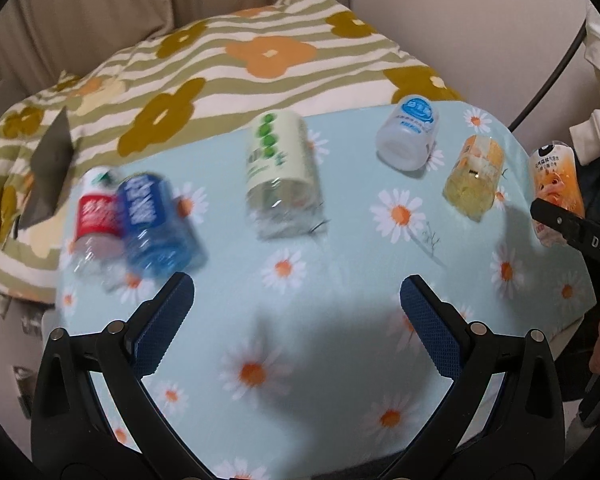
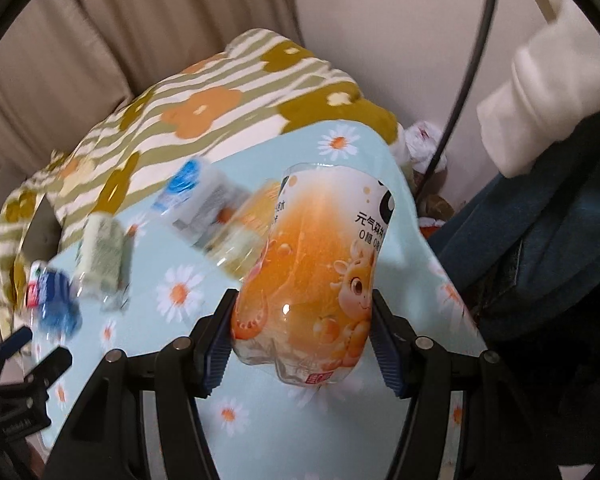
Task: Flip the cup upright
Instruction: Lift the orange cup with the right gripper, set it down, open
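Item 1. Right gripper, black frame with blue ribbed pads, nearest the right wrist lens: pads were pressed against both flanks of the orange-labelled clear plastic cup cut from a drink bottle, gripping it low on the body. Cup's long axis ran from 6 toward 12 o'clock, slightly tilted, moulded lobed base toward the camera, far end away. It was held above the right side of the table, near that edge; whether it touched the cloth cannot be told.

Item 2. Left gripper, same build, spread wide with nothing between its fingers, hovering over bare cloth at 6 o'clock of the left wrist view.

Item 3. Pale blue daisy-print tablecloth. Open room lay in the near half around the left gripper; the right edge fell away at 3 o'clock.

Item 4. Row along the far half, left wrist view, blurred:
- red-labelled clear plastic cup at 9 o'clock, against the blue-labelled clear plastic cup;
- green-dotted pale plastic cup at 12 o'clock, standing apart;
- white cup with blue label at 1 o'clock;
- yellow-labelled clear cup at 2 o'clock, near the held cup.

Item 5. Green-striped blanket with orange flowers beyond the far edge.
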`<state>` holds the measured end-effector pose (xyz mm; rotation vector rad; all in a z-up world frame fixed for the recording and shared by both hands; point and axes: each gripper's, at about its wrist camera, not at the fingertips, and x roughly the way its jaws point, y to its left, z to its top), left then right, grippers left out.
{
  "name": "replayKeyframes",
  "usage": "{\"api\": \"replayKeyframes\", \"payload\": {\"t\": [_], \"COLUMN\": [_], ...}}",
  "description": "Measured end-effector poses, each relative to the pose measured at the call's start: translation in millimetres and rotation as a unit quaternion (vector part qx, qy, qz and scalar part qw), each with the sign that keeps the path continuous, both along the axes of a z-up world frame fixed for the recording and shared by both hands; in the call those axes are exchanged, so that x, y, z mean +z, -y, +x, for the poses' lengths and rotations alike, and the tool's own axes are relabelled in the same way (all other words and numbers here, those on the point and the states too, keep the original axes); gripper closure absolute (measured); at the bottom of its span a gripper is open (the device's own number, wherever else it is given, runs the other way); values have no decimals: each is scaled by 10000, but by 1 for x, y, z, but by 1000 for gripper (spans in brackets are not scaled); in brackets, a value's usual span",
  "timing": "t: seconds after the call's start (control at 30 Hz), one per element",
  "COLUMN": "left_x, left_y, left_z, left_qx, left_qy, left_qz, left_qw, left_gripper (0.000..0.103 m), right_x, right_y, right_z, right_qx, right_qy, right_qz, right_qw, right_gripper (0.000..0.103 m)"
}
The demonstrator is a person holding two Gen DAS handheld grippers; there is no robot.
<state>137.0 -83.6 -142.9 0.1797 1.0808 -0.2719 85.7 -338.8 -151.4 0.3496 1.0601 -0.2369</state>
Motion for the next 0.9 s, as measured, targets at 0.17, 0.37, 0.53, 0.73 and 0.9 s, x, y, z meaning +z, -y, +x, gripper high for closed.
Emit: {"api": "replayKeyframes", "payload": {"t": [0.17,0.37,0.53,0.73,0.9], "left_x": [4,3,-2,-16,-30], "left_y": [-42,-90,-124,-152,-164], "left_z": [-28,-64,-86,-100,-102], "left_qx": [327,693,966,1222,1316], "left_qy": [38,77,84,-4,-122], "left_qz": [-38,-40,-53,-90,-90], "left_qw": [9995,9976,9953,9925,9912], "left_gripper": [0,0,0,0,0], "right_x": [9,9,2,-16,-38], "right_y": [-38,-97,-141,-183,-200], "right_z": [-17,-36,-49,-57,-55], "right_qx": [496,1151,1636,2094,2270], "right_qy": [76,129,123,13,-167], "right_qz": [-53,-3,63,81,55], "right_qw": [9987,9933,9864,9778,9737], "right_gripper": [46,46,46,46,46]}}
